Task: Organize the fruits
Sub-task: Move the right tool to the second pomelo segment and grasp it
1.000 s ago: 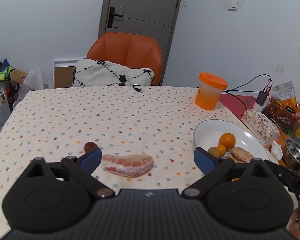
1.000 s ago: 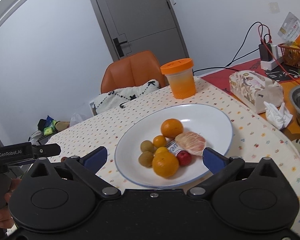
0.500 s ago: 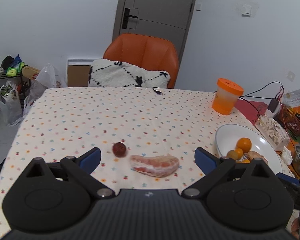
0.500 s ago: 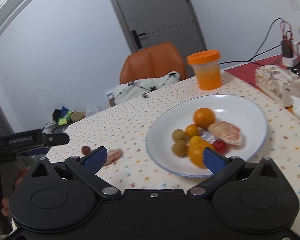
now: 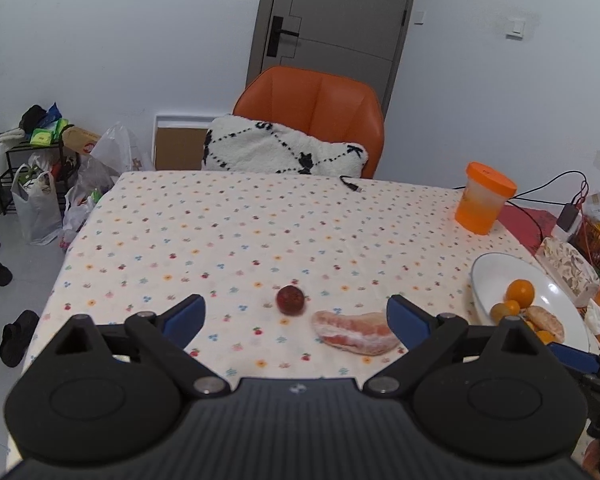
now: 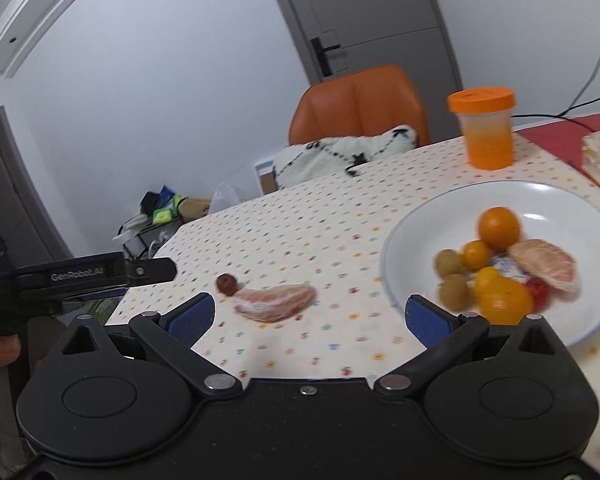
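An orange-lidded cup [image 5: 485,202] stands on the dotted tablecloth [image 5: 260,232] near an orange chair [image 5: 312,120].

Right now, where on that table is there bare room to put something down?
The tablecloth is bare from the small red fruit back to the chair's pillow, and left of the orange cup. It is crowded on the white plate, beside the tissue box.

The white plate [image 5: 485,276] is cut off at 4 o'clock by the left gripper's [image 5: 296,316] housing; its fruit [image 6: 496,268] looks motion-blurred.
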`<state>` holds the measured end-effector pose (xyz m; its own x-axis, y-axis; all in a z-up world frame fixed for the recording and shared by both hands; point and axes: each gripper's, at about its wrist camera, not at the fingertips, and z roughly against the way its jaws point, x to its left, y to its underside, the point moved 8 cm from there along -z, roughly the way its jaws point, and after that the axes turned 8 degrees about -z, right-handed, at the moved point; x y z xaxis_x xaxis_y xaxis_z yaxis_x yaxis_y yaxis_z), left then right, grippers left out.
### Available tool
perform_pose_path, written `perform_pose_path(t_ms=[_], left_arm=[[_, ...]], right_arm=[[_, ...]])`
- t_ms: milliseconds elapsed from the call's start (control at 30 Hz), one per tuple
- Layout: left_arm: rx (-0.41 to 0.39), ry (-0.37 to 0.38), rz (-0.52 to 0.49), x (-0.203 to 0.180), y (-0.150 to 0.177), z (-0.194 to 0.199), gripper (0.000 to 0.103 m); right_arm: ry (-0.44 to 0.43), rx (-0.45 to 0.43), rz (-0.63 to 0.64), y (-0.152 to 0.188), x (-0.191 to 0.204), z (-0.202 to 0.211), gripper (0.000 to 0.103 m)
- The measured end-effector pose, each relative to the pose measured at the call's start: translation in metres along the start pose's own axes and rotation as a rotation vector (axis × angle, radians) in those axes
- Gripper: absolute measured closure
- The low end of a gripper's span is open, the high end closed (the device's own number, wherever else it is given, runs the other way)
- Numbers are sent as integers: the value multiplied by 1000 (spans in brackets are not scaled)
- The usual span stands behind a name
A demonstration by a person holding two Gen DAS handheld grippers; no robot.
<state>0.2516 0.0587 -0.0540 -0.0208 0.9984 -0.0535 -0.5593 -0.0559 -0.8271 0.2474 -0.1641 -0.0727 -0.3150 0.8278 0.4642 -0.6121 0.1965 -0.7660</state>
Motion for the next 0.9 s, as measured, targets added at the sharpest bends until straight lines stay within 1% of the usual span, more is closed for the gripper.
perform_pose_path(t_ms=[133, 300, 433, 633, 900], left_arm=[[-1, -8, 15, 12, 3, -2, 6], [-1, -16, 46, 28, 7, -4, 6], [4, -26, 49, 37, 10, -8, 6], [13, -34, 64, 49, 12, -15, 7], [48, -50, 79, 59, 15, -31, 14]], right_arm=[[-19, 32, 18, 3, 17, -16, 0], [-19, 63, 45, 7, 34, -38, 0], [-7, 92, 50, 11, 41, -56, 0], [35, 118, 65, 14, 45, -79, 0], [74, 156, 72, 18, 48, -105, 0]])
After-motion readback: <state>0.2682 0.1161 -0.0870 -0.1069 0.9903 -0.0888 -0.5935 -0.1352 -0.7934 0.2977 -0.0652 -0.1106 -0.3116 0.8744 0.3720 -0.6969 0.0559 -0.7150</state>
